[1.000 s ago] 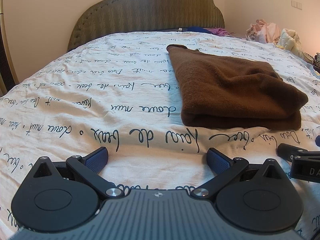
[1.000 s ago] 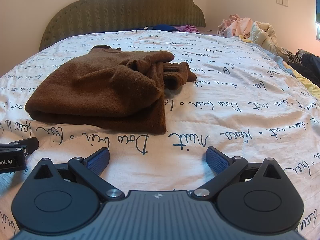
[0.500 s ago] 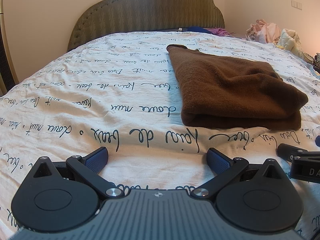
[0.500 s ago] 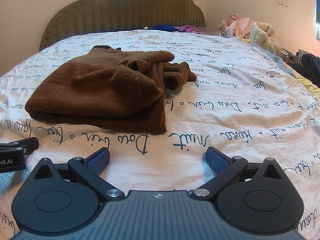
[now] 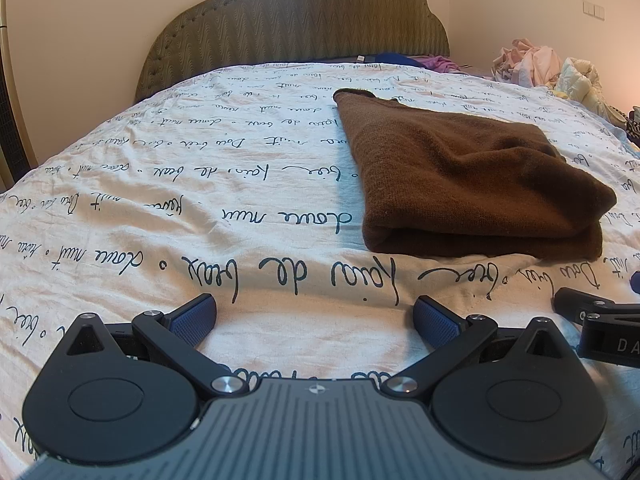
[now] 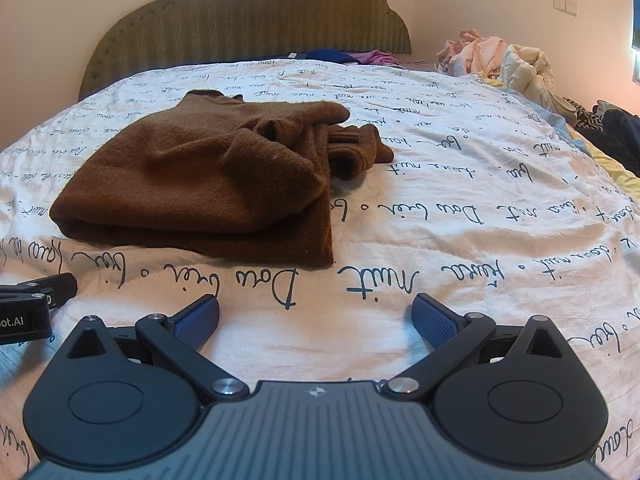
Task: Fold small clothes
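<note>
A brown knitted sweater (image 5: 460, 176) lies folded on the bed, ahead and to the right in the left wrist view. From the right wrist it sits ahead and to the left as the same sweater (image 6: 208, 176), with a ribbed cuff (image 6: 356, 148) sticking out on its right side. My left gripper (image 5: 316, 316) is open over bare sheet, short of the sweater's near fold. My right gripper (image 6: 316, 316) is open too, with nothing between its blue pads. Each gripper shows at the edge of the other's view.
The white bedsheet (image 5: 160, 200) with dark script covers the bed. A green padded headboard (image 5: 296, 20) stands at the far end. A heap of pale clothes (image 6: 504, 60) lies at the far right, with dark garments (image 6: 616, 128) beside it.
</note>
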Action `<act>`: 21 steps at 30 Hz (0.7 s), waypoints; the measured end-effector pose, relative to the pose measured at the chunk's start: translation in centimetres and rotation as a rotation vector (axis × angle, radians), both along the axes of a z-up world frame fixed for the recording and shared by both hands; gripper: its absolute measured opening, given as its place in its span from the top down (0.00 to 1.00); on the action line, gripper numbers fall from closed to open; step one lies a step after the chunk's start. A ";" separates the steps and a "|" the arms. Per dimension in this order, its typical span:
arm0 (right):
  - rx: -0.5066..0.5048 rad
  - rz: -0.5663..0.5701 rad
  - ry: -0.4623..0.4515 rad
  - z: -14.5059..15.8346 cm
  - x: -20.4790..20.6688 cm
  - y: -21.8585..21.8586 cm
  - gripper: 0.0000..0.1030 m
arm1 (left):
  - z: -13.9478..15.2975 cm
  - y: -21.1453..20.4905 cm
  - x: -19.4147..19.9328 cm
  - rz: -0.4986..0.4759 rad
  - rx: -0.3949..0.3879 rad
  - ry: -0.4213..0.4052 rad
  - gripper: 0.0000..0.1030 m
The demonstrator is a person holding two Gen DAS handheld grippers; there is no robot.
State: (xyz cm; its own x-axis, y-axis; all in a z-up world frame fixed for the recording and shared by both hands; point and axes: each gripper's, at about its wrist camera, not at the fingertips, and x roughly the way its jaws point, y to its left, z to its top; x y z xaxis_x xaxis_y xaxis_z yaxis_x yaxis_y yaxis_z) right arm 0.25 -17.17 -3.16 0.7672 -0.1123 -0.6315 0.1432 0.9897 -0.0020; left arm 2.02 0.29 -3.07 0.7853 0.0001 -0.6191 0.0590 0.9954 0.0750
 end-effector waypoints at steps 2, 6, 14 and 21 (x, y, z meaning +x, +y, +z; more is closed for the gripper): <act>0.000 0.000 0.000 0.0 0.0 0.0 0.00 | 0.0 0.0 0.0 0.000 0.000 0.000 0.00; 0.000 0.000 0.000 0.0 0.0 0.0 0.00 | 0.0 0.0 0.0 -0.001 0.000 0.000 0.00; -0.002 0.000 0.001 0.0 0.0 0.0 0.00 | 0.0 0.0 0.0 -0.001 0.001 -0.001 0.00; -0.006 0.001 0.001 -0.1 0.0 0.1 0.00 | -0.2 0.0 0.2 0.000 0.004 0.000 0.00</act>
State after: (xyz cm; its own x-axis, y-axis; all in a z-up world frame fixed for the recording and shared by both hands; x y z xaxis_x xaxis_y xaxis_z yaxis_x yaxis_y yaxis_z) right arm 0.28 -17.10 -3.22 0.7668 -0.1151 -0.6315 0.1417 0.9899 -0.0083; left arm 2.19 0.32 -3.22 0.7852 0.0026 -0.6192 0.0589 0.9951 0.0788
